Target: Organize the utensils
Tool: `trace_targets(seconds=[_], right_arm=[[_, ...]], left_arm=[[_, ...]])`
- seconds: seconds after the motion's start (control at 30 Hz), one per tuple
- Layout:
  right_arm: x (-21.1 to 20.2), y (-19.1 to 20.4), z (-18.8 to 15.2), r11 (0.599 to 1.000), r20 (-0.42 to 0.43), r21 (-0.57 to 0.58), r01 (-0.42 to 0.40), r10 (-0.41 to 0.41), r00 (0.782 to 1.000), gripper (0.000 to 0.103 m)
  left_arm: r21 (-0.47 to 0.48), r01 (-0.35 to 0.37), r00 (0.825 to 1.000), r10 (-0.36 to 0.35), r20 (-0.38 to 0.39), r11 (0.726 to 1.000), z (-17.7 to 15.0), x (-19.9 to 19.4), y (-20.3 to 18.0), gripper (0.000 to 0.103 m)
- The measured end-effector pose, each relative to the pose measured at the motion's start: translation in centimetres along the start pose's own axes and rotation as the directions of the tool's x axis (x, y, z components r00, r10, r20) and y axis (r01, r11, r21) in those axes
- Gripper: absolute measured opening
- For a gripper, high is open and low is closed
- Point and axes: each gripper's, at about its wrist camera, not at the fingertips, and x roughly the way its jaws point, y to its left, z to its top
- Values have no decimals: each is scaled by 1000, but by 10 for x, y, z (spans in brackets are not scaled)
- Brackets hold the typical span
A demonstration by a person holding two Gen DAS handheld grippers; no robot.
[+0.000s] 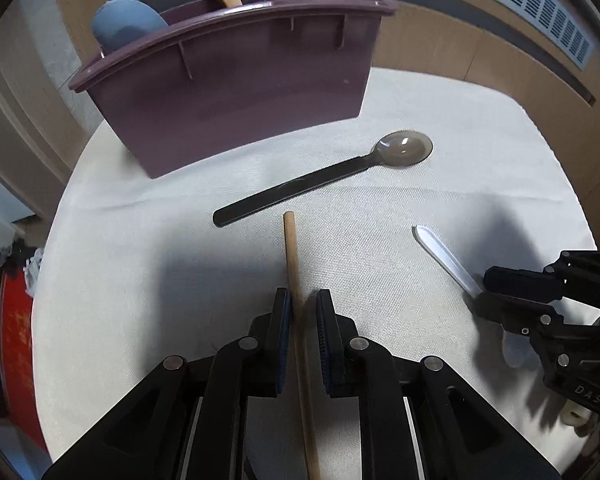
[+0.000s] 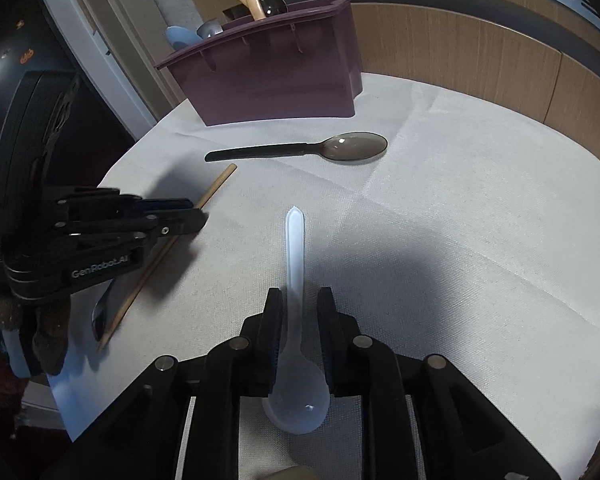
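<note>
Both grippers straddling utensils on the cloth, purple caddy (image 1: 236, 92) beyond.
Left wrist: left gripper (image 1: 303, 300) slightly parted around wooden stick (image 1: 294, 264); centre before closing. Right wrist: right gripper (image 2: 298, 300) parted, white spoon (image 2: 296, 256) loose between; pinch the neck squarely.

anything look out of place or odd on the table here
Nothing is spilled or damaged. Three utensils lie loose on the cloth, not in the purple bin: a dark spoon, a wooden stick and a white spoon.
</note>
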Motion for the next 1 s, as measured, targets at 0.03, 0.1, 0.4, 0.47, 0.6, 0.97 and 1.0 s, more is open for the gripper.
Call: trace_targets(seconds=[0.03,0.1,0.4,0.47,0.6,0.97,1.0], right_arm=[[0,-1,0,1000,1,2,-7,7,1000,17],[0,-3,-1,1000,6,7,-22,22,1000,18],[0,-22,0,970,15,143,-196,196,981,39],[1,-19,3,972,-4,136,-193,195,981,41],[4,6,13,998,-50,-12,-65,65,997,37],[29,44,32,958,2,-186,216,-220,976,10],[28,47,30,955,8,-200,220,-223,975,10]], left_arm=[[-34,19,1000,-20,-21,999,2,1,4,14],[-48,46,997,-49,-56,998,8,4,9,14],[-72,50,989,-39,146,996,-12,-30,14,6],[-162,103,974,-67,215,981,-19,-47,31,6],[-251,173,945,-89,313,952,-34,-74,57,6],[-276,175,920,-57,387,945,-54,-98,69,6],[-275,176,921,-60,385,945,-54,-97,68,6]])
